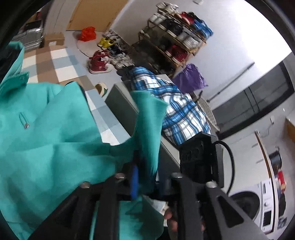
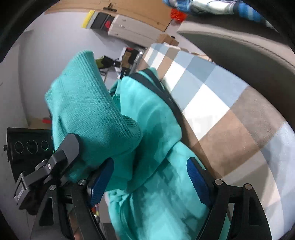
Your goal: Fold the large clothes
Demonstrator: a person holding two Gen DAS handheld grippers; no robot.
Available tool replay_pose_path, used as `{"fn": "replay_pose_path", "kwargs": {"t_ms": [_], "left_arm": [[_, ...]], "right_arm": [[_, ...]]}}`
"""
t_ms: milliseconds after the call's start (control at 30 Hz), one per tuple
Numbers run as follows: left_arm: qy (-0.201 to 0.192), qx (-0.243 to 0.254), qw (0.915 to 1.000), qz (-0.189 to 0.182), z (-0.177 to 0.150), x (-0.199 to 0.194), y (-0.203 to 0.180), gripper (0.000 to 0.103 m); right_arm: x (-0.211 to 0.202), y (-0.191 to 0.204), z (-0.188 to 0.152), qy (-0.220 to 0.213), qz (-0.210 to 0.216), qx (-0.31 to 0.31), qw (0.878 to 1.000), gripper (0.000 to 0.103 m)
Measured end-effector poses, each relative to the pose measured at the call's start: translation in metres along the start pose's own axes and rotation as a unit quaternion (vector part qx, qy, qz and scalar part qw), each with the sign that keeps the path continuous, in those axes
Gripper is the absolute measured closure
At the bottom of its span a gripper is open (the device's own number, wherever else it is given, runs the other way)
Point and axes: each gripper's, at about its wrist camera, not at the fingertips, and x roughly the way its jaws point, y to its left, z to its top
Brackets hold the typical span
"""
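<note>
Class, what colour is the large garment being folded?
Teal green garment; the right wrist view shows it best.

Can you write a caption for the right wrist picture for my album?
Teal jacket bunched between the wide jaws of the right gripper, its ribbed cuff flopped over, above a checkered mat.

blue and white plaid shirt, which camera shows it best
The left wrist view. There the blue and white plaid shirt lies in plain sight, draped over a grey block beyond the teal fleece jacket. The right wrist view catches only a blurred blue and white strip at its top edge, likely the same shirt.
</note>
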Motion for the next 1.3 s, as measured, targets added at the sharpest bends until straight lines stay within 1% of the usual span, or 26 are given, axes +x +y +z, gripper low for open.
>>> {"fn": "replay_pose_path", "kwargs": {"t_ms": [33, 100, 167, 200, 267, 333, 400, 433, 467, 500, 533, 567, 600, 633, 700, 767, 833, 933, 1000, 1033, 1067, 1100, 1133, 1167, 1200, 1300], "left_arm": [[-0.003, 0.006, 1.0, 0.001, -0.002, -0.008, -0.002, 0.067], [-0.019, 0.026, 0.9994, 0.008, -0.007, -0.021, -0.004, 0.038], [-0.016, 0.059, 0.9978, 0.024, -0.015, -0.038, -0.007, 0.023], [-0.019, 0.082, 0.9955, 0.043, -0.022, -0.051, -0.009, 0.023], [-0.031, 0.117, 0.9866, 0.11, -0.036, -0.081, -0.004, 0.023], [-0.031, 0.119, 0.9766, 0.176, -0.056, -0.099, 0.018, 0.023], [-0.022, 0.067, 0.9661, 0.249, -0.072, -0.114, 0.059, 0.023], [-0.018, 0.029, 0.9654, 0.258, -0.077, -0.119, 0.079, 0.023], [-0.025, -0.042, 0.9661, 0.254, -0.087, -0.131, 0.112, 0.023], [-0.043, -0.084, 0.9667, 0.238, -0.097, -0.141, 0.131, 0.023], [-0.07, -0.144, 0.9645, 0.21, -0.111, -0.156, 0.159, 0.023], [-0.095, -0.192, 0.9576, 0.192, -0.123, -0.166, 0.18, 0.023], [-0.129, -0.243, 0.9458, 0.173, -0.138, -0.176, 0.202, 0.023], [-0.147, -0.266, 0.9392, 0.16, -0.146, -0.179, 0.213, 0.023], [-0.18, -0.282, 0.9348, 0.12, -0.155, -0.179, 0.226, 0.023], [-0.182, -0.294, 0.9335, 0.094, -0.15, -0.168, 0.234, 0.023], [-0.179, -0.307, 0.9308, 0.084, -0.144, -0.153, 0.245, 0.023], [-0.208, -0.368, 0.9047, 0.052, -0.147, -0.147, 0.265, 0.023], [-0.221, -0.401, 0.8886, 0.032, -0.15, -0.141, 0.277, 0.024], [-0.232, -0.407, 0.8831, 0.027, -0.151, -0.14, 0.28, 0.024], [-0.243, -0.413, 0.8779, 0.015, -0.152, -0.144, 0.28, 0.027], [-0.256, -0.414, 0.8737, -0.002, -0.153, -0.149, 0.279, 0.045], [-0.268, -0.41, 0.8716, -0.009, -0.151, -0.155, 0.278, 0.062], [-0.274, -0.41, 0.8699, -0.008, -0.149, -0.16, 0.279, 0.097], [-0.286, -0.408, 0.8669, -0.015, -0.148, -0.168, 0.28, 0.101], [-0.321, -0.387, 0.864, -0.024, -0.15, -0.195, 0.278, 0.101]], "right_arm": [[-0.001, 0.0, 0.0, -0.004, -0.008, -0.008, 1.0, 0.02], [-0.018, -0.006, 0.02, -0.005, -0.018, -0.003, 1.0, 0.014], [-0.021, -0.01, 0.021, -0.007, -0.02, 0.001, 1.0, 0.014], [-0.021, -0.009, 0.021, -0.007, -0.021, -0.008, 1.0, 0.014], [-0.02, -0.005, 0.022, -0.006, -0.019, -0.028, 0.999, 0.014], [-0.021, 0.001, 0.024, -0.01, -0.009, -0.042, 0.999, 0.014], [-0.027, 0.007, 0.025, -0.027, -0.005, -0.062, 0.998, 0.014], [-0.031, 0.011, 0.026, -0.04, 0.0, -0.076, 0.996, 0.014], [-0.034, 0.01, 0.024, -0.049, 0.005, -0.084, 0.995, 0.014], [-0.04, 0.013, 0.019, -0.057, 0.009, -0.087, 0.994, 0.014], [-0.043, 0.014, 0.021, -0.067, 0.025, -0.088, 0.994, 0.012], [-0.046, 0.01, 0.019, -0.07, 0.041, -0.084, 0.993, 0.007], [-0.048, 0.01, 0.021, -0.075, 0.055, -0.075, 0.993, 0.004], [-0.048, 0.01, 0.023, -0.08, 0.067, -0.064, 0.993, 0.001], [-0.051, 0.016, 0.024, -0.087, 0.079, -0.059, 0.991, 0.0], [-0.047, 0.023, 0.024, -0.084, 0.048, -0.062, 0.993, 0.0], [-0.031, 0.023, 0.023, -0.058, 0.01, -0.053, 0.997, 0.0], [-0.009, 0.013, 0.019, -0.028, -0.04, -0.018, 0.999, 0.0], [-0.006, 0.01, 0.016, -0.032, -0.056, -0.015, 0.998, 0.011], [-0.004, 0.012, 0.015, -0.033, -0.074, -0.025, 0.996, 0.041], [-0.002, 0.014, 0.015, -0.031, -0.08, -0.033, 0.996, 0.059], [-0.003, 0.018, 0.013, -0.036, -0.082, -0.043, 0.995, 0.059], [-0.008, 0.025, 0.011, -0.046, -0.085, -0.056, 0.994, 0.067], [-0.009, 0.031, 0.01, -0.051, -0.09, -0.068, 0.992, 0.074], [-0.011, 0.038, 0.009, -0.056, -0.087, -0.081, 0.991, 0.075], [-0.014, 0.07, 0.002, -0.053, -0.078, -0.12, 0.988, 0.078]]}}
